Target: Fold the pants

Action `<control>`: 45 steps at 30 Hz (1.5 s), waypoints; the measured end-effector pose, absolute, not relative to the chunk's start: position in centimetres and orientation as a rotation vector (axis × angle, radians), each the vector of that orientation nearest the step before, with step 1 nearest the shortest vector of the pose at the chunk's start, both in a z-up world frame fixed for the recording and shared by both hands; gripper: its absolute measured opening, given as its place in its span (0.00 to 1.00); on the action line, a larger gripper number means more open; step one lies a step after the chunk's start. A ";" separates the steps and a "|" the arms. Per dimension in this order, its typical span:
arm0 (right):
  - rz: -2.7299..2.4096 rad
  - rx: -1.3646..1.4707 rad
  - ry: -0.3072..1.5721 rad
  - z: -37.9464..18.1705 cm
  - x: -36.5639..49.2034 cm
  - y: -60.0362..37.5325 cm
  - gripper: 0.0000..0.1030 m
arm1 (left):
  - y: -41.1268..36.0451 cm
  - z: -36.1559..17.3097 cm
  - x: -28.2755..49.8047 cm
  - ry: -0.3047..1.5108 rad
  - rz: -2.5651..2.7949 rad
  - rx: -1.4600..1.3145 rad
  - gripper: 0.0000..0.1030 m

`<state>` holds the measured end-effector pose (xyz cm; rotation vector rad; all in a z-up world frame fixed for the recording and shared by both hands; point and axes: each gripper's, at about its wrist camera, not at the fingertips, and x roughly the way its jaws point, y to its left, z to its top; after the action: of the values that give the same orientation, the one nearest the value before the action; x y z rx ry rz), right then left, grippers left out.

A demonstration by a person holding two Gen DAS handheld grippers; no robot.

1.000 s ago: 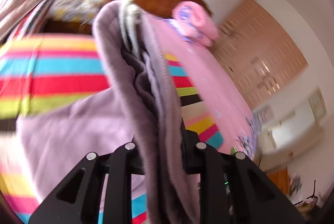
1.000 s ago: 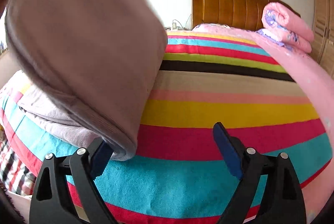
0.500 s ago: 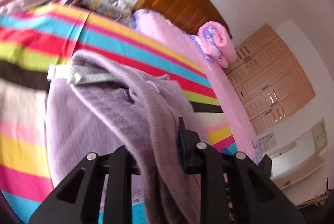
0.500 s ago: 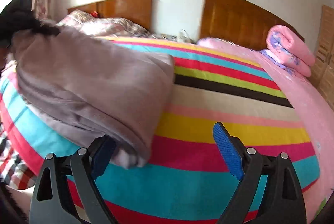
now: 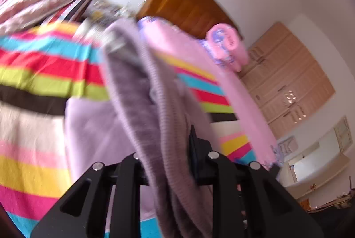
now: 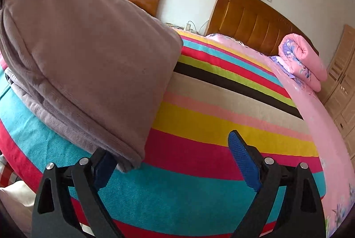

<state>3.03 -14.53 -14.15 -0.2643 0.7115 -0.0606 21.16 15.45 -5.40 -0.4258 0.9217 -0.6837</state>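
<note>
The mauve fleece pants [image 5: 142, 100] hang bunched between the fingers of my left gripper [image 5: 170, 153], which is shut on their ribbed waistband; the rest drapes down onto the striped bedspread [image 5: 33, 74]. In the right wrist view the same pants [image 6: 88, 65] are lifted at the upper left, doubled over, with their lower fold resting on the bedspread [image 6: 210, 118]. My right gripper [image 6: 173, 156] stands open just above the bed, its left blue pad close to the pants' hem and nothing between its fingers.
A rolled pink quilt [image 6: 304, 60] lies at the bed's far right on a pink sheet [image 6: 315, 109]. Wooden headboards [image 6: 248, 16] stand against the white wall. Wardrobe doors [image 5: 286, 82] are at the right. A second bed's patterned bedding [image 5: 37, 3] lies at the left.
My left gripper has moved down and along the bed with the waistband, and the pants have been folded over. The right gripper has rolled a little and stays open.
</note>
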 end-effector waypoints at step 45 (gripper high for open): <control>0.599 -0.099 0.701 -11.3 8.1 -12.6 0.54 | 7.1 -11.3 15.2 0.920 -0.381 0.064 0.79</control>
<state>8.11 -12.64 -11.33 -0.0994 0.7007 0.5991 15.15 7.12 -11.30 0.0636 0.9196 -0.3809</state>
